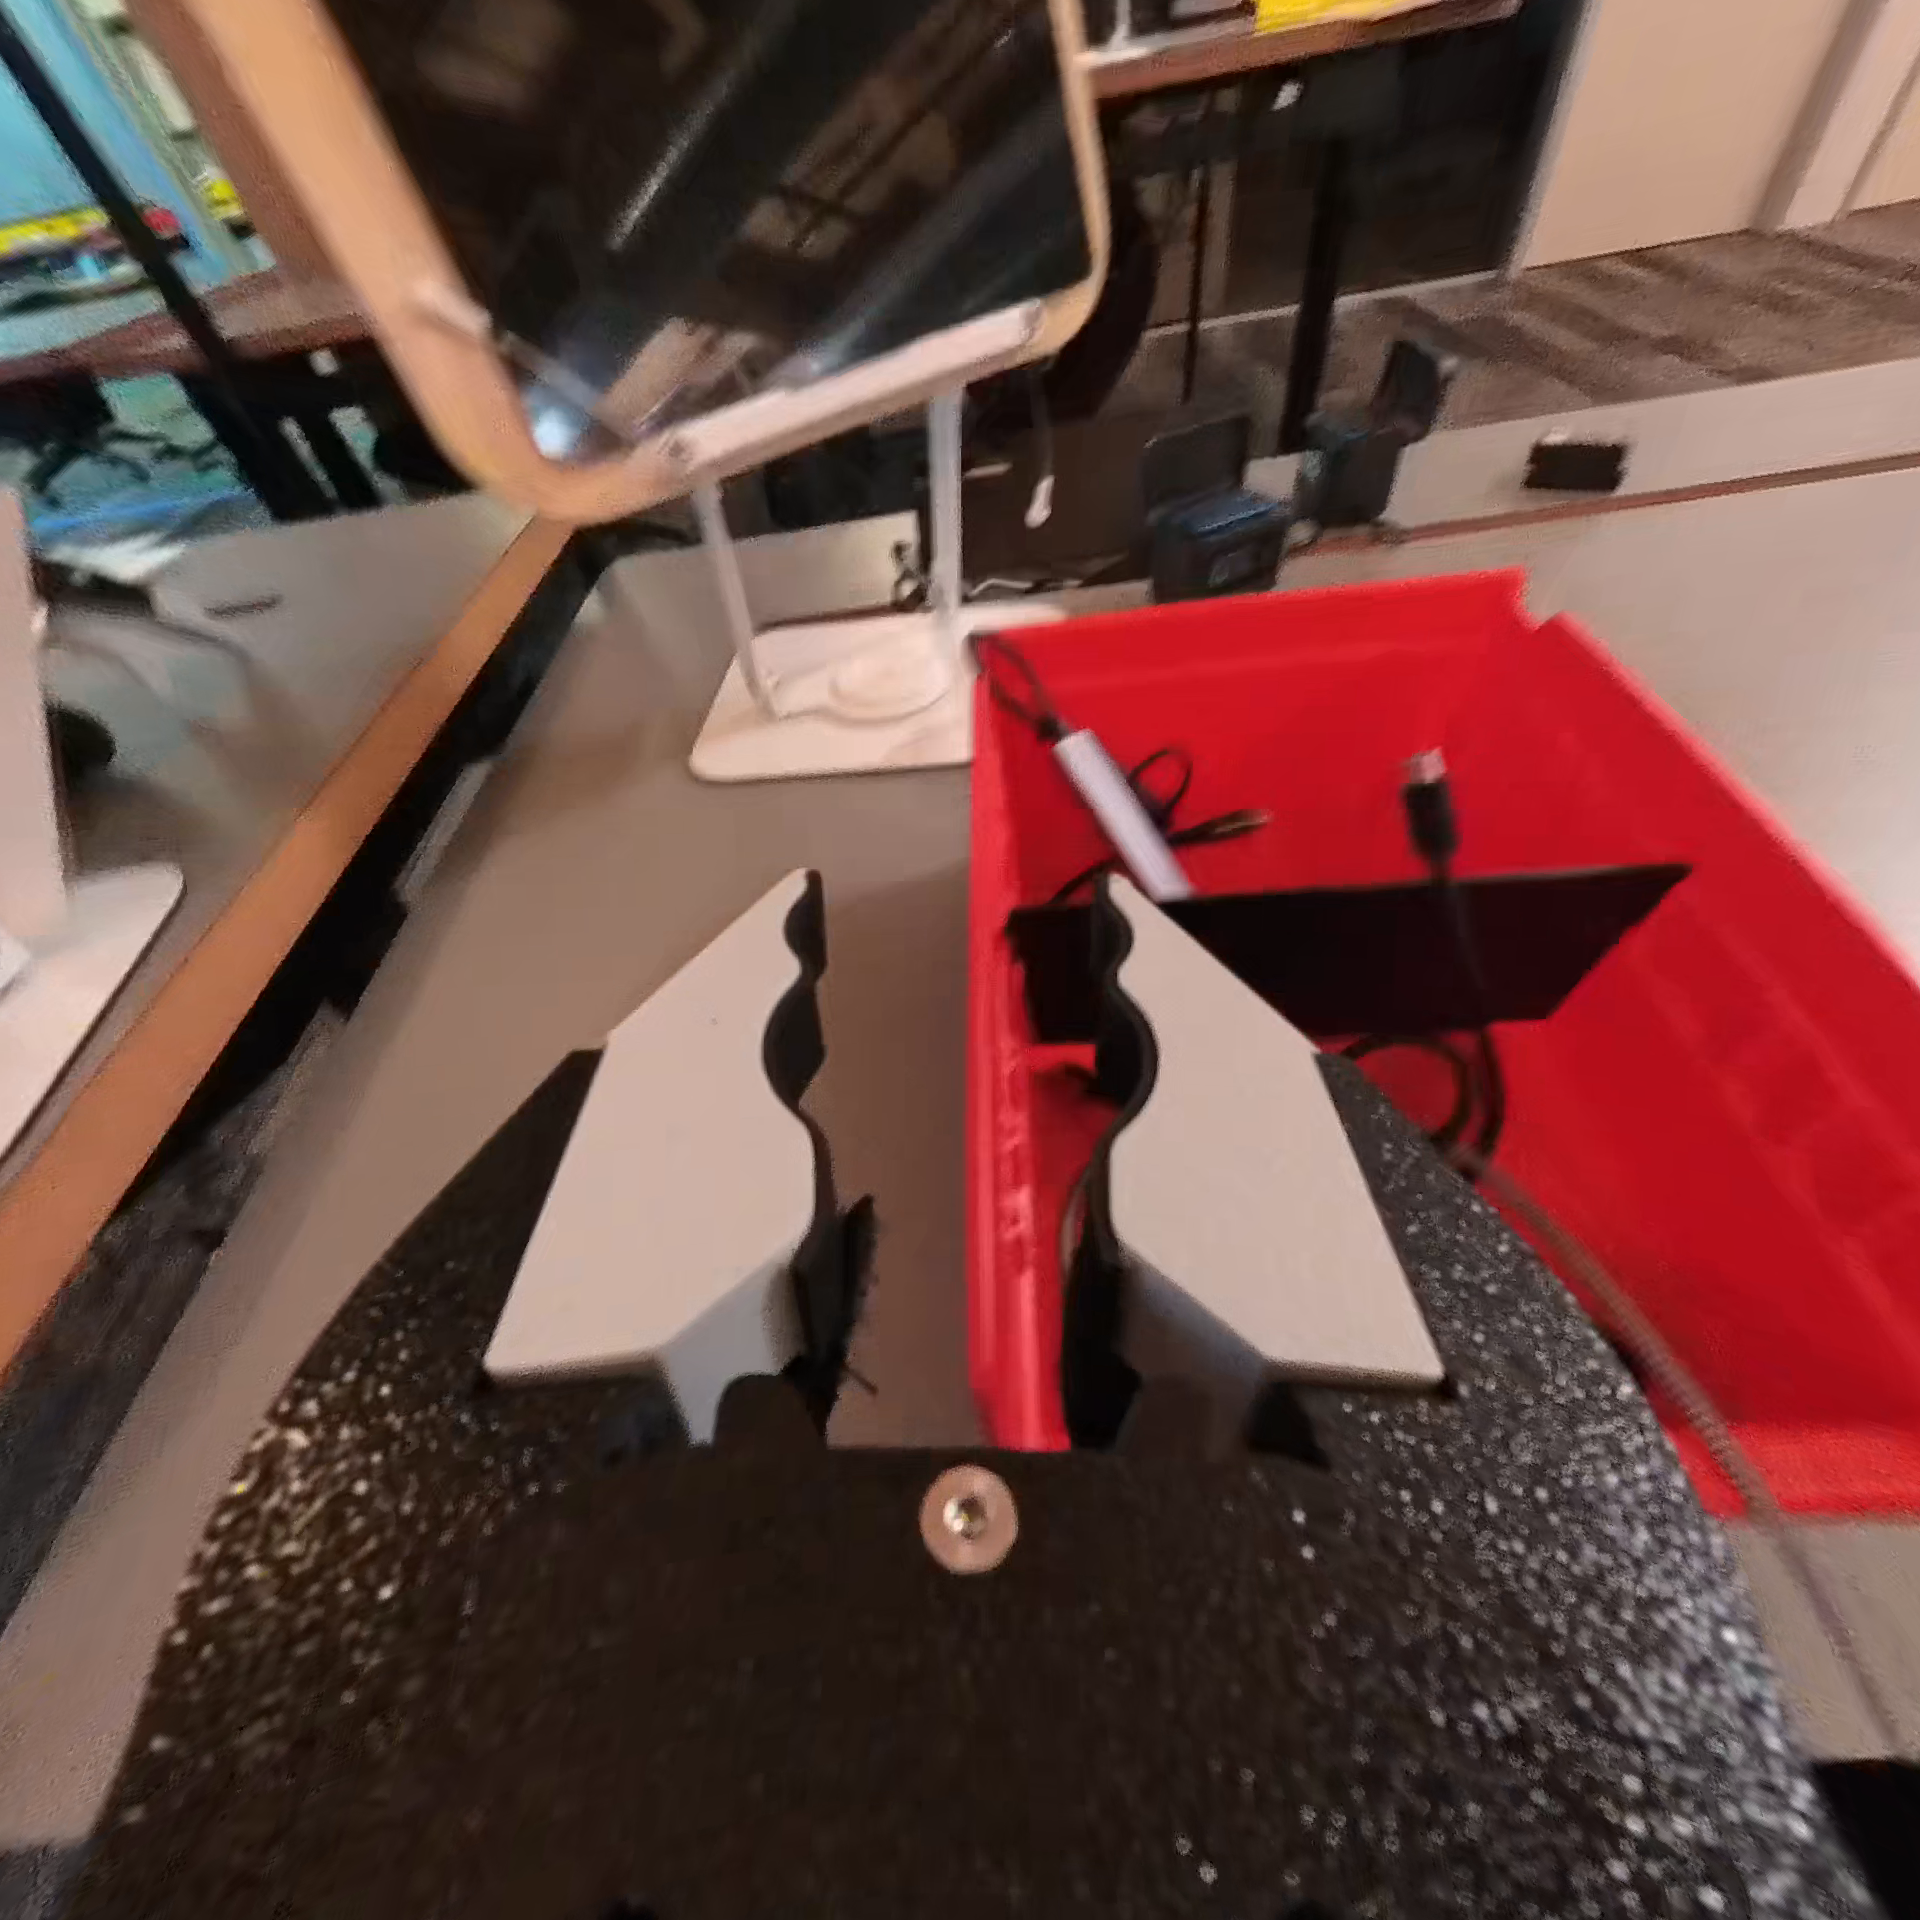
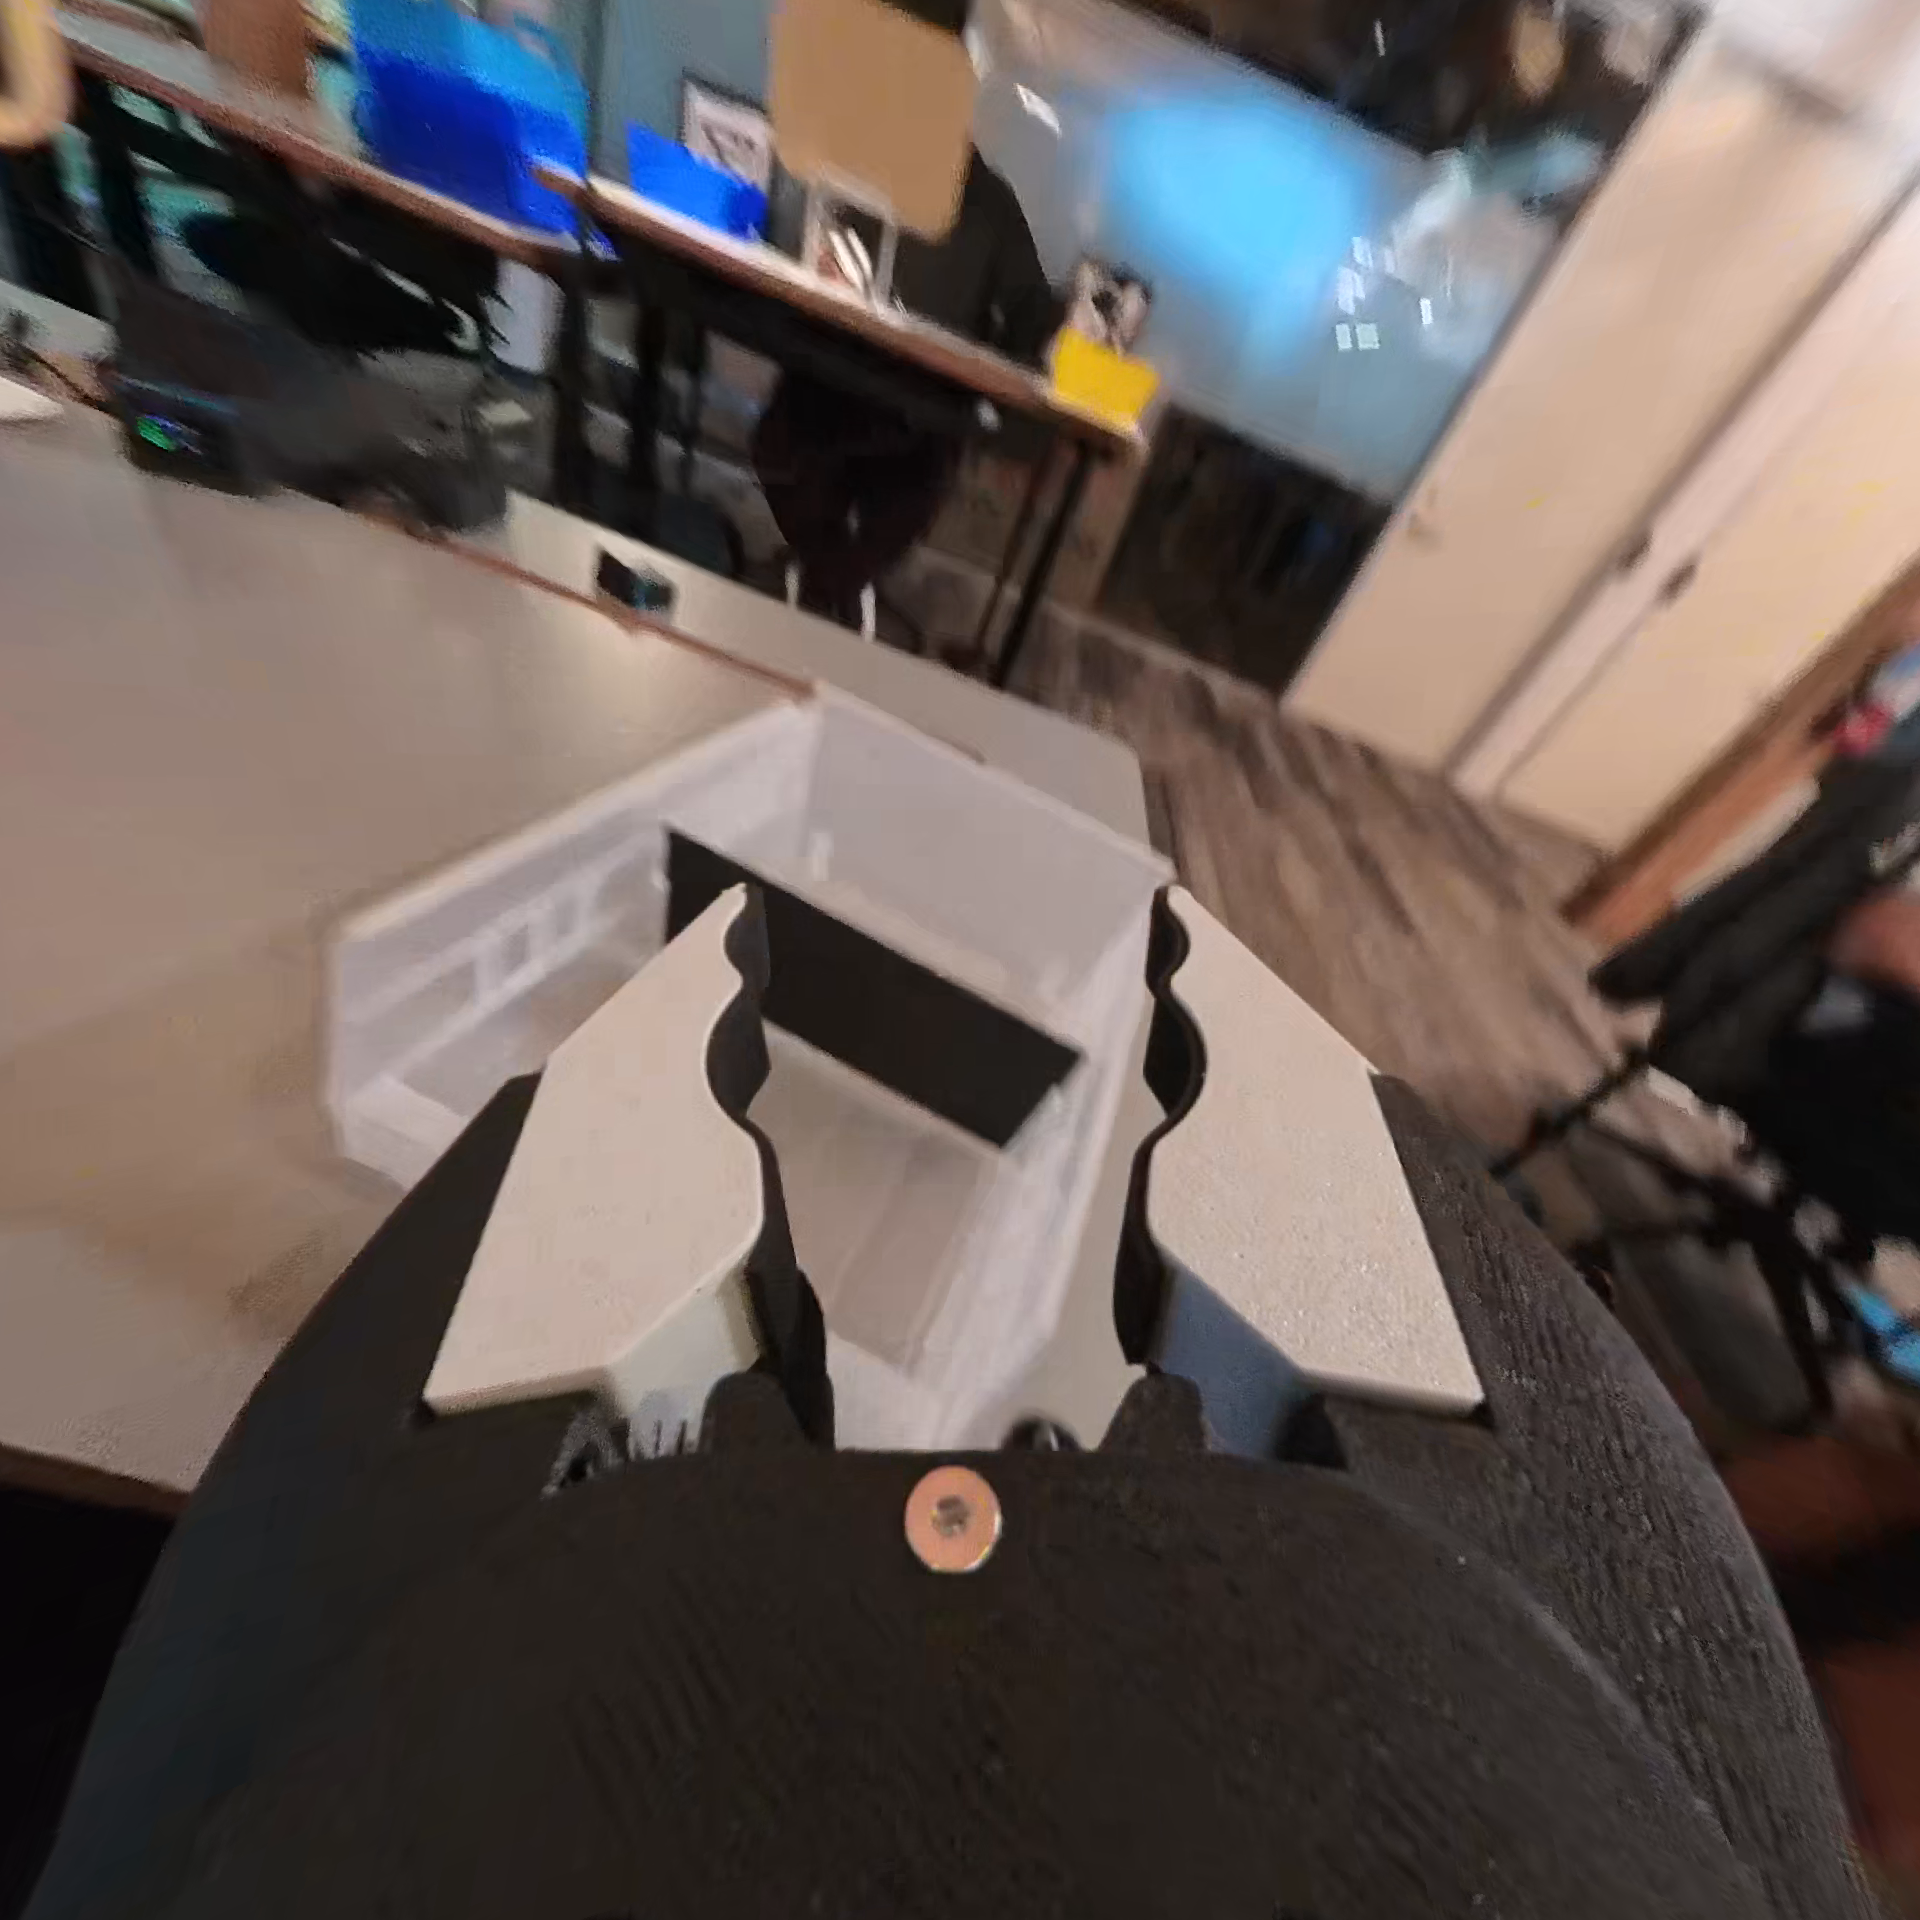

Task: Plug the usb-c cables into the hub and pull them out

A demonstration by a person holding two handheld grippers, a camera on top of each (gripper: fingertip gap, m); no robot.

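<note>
In the left wrist view a slim silver hub (image 1: pixel 1117 816) lies in the far compartment of a red bin (image 1: pixel 1714 1195), a thin black lead running off its far end. A black cable with a metal plug (image 1: pixel 1429 795) lies beside it and runs over a black divider (image 1: pixel 1403 951) into the near compartment. My left gripper (image 1: pixel 961 894) is open and empty, above the bin's left wall, short of the hub. In the right wrist view my right gripper (image 2: pixel 951 909) is open and empty above a white bin (image 2: pixel 499 956).
A white lamp base (image 1: pixel 831 717) stands just left of the red bin's far corner, with a mirror (image 1: pixel 665 208) overhead. The white bin has a black divider (image 2: pixel 883 997) and sits near the table's right edge. A person sits at far right (image 2: pixel 1849 935). One gripper's finger ends stand about 75 cm off the other's. My left gripper's tips are some 20 cm from the slim silver hub (image 1: pixel 1117 816).
</note>
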